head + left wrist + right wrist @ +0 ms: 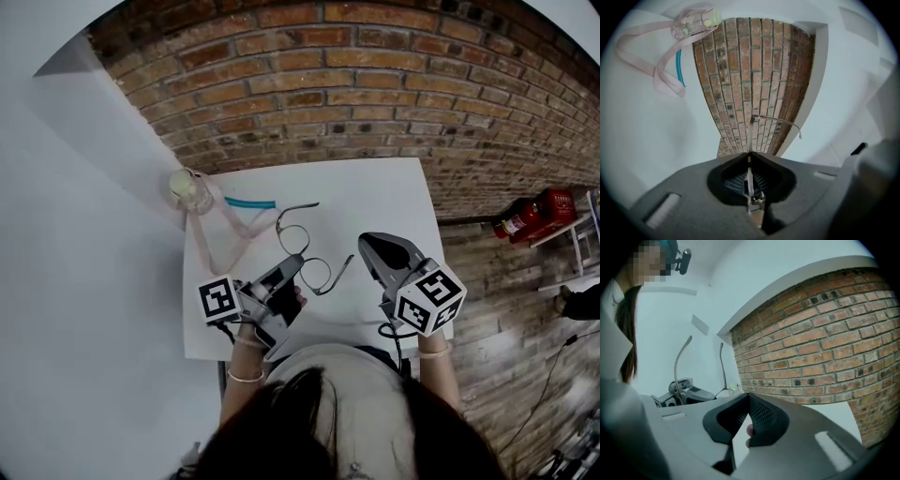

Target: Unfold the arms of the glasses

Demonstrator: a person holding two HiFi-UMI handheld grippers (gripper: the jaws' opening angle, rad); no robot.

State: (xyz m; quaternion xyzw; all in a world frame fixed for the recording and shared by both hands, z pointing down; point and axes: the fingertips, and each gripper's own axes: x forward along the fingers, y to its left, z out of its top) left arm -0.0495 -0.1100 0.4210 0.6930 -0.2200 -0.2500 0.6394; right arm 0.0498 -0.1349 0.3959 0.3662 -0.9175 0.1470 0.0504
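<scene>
thin wire-rimmed glasses (292, 237): bridge hidden between black fingers (281, 277) of left gripper (300, 260) | white bench (375, 202): near edge behind person's head (328, 422)

The glasses (292, 235) are thin, shiny metal wire. The table top (375, 206) is smooth and white. The wall (375, 84) at the top is rough brick. The bottle (192, 190) is clear plastic.

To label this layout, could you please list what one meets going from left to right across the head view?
small bottle → teal stick → glasses → right gripper → red canister
</scene>
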